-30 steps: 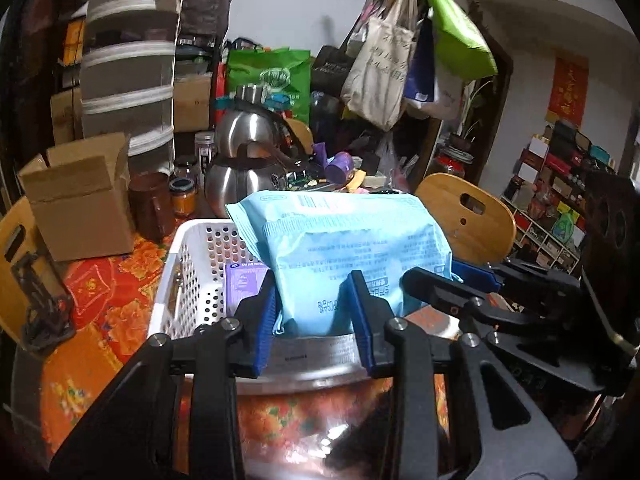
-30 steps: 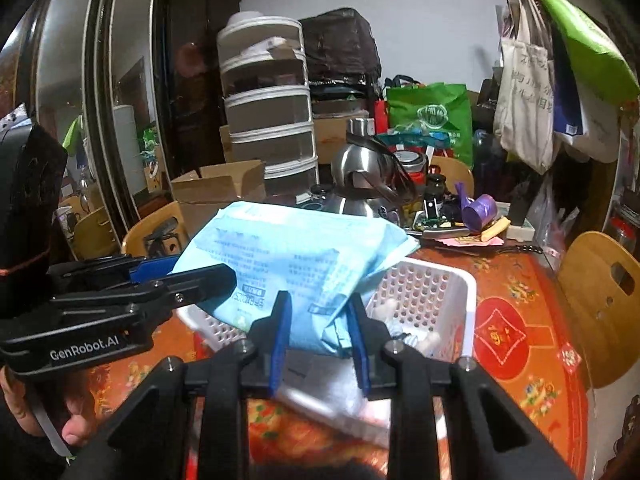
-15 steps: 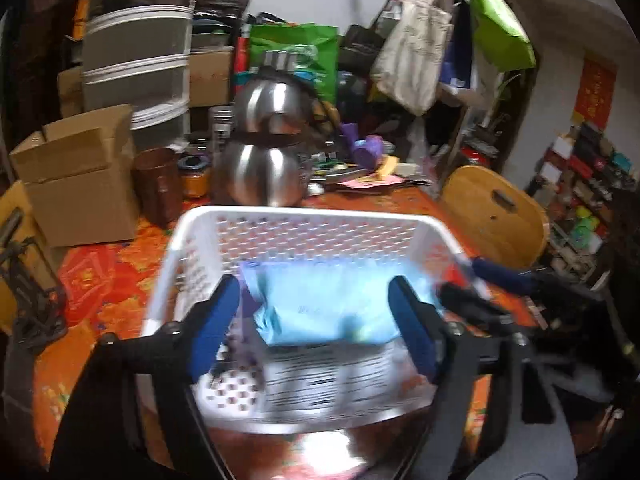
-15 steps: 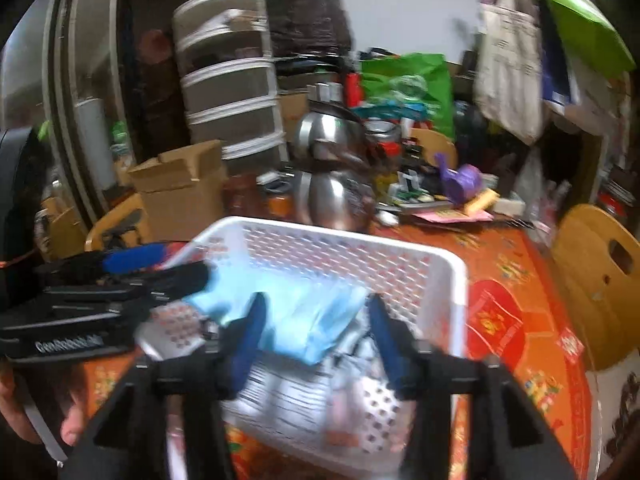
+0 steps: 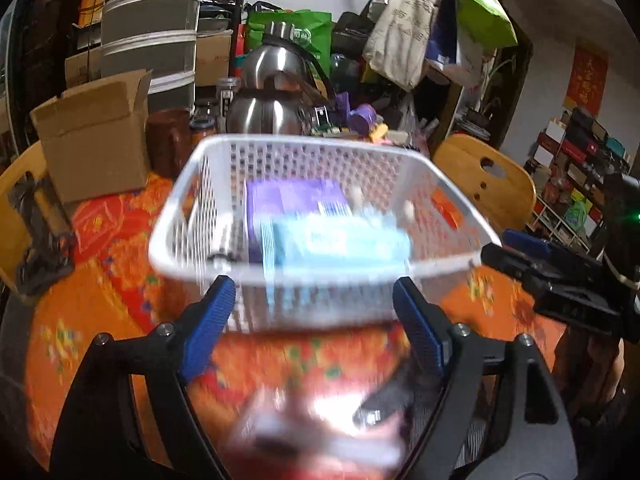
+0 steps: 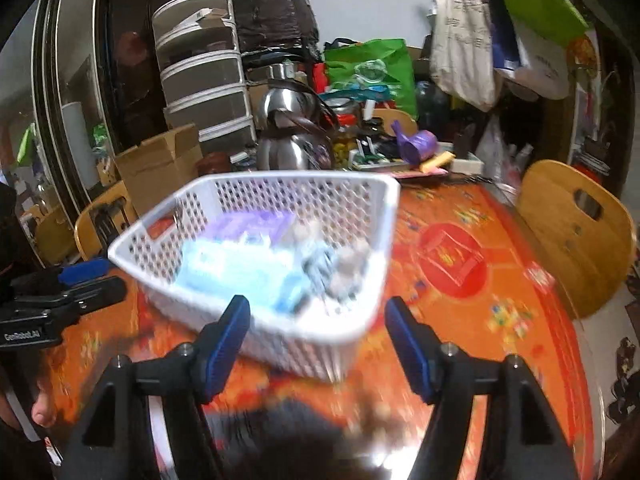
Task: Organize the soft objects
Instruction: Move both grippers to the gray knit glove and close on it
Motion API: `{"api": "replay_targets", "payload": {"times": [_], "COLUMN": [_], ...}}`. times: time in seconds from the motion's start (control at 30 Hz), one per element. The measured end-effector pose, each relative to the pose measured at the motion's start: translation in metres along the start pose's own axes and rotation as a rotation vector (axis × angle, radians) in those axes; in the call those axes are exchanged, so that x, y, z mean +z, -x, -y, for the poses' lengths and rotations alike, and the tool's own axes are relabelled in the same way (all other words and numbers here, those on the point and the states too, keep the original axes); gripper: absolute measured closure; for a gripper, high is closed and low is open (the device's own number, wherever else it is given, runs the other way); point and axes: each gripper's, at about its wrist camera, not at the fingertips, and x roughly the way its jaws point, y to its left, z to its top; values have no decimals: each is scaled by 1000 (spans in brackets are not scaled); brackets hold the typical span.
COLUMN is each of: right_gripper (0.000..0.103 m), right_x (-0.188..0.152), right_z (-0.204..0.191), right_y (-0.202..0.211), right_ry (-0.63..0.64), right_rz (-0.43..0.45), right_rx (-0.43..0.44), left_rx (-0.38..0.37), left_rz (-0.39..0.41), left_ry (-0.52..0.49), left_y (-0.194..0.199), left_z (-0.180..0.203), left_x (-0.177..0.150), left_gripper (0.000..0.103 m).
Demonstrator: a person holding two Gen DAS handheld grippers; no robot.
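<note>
A light blue soft pack [image 5: 340, 242] lies in the white perforated basket [image 5: 320, 276], on a purple pack [image 5: 292, 198]. In the right wrist view the blue pack [image 6: 236, 270] lies beside the purple pack [image 6: 252, 222] and a small pale soft item [image 6: 344, 264] in the basket [image 6: 304, 328]. My left gripper [image 5: 314, 300] is open and empty, just in front of the basket's near wall. My right gripper [image 6: 316, 320] is open and empty at the basket's near corner. Both views are motion-blurred.
The basket stands on an orange-red patterned table [image 6: 480, 280]. Behind it are steel kettles [image 5: 276, 92], a cardboard box [image 5: 92, 132], jars and stacked drawers [image 6: 204, 80]. Wooden chairs [image 6: 576, 236] flank the table. Each gripper shows in the other's view, at the sides.
Both grippers were shut on the blue pack above the basket. They opened, the pack dropped into the basket, and both grippers pulled back towards me.
</note>
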Motion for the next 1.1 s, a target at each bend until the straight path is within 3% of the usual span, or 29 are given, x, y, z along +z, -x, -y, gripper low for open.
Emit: {"api": "replay_targets", "payload": {"times": [0.17,0.33,0.43,0.53,0.63,0.77,1.0,1.03,1.1], "right_gripper": [33,33,35,43,58,66,80,81,85], "right_x": [-53,-95,-109,-118,-119,-119,-118,-118,-117], "right_z": [9,7,6,6,4,3,-4,-5,-5], "right_y": [13,8,5,3,-2,-5,-8,-9,-9], "right_ry": [-66,-62,-68,-78,-81,-71,-43,-35,-37], "right_rz": [-73,-140,-168,-177,-196,-205,-215,-216,-217], "right_rx": [-25,-18,1,19,37,49,57,60,67], "left_rx": [-63,-82,-92,-80,-87,-102,-102,-99,-113], "left_rz": [-41,-137,-169,-192,-216,-260,-263,-261,-263], "left_ry": [-24,-49,-41,-66,-86,-106,-137,-149,-165], "left_y": [7,-23,-34,-43,-51,-65,-73,-74,-73], "left_z": [20,38,44,53,59,63,72,76,81], "left_x": [-47,-80,-90,-92,-95,-98,-101,-101,-101], "left_gripper": [16,17,17,18,28,60,62,64,79]}}
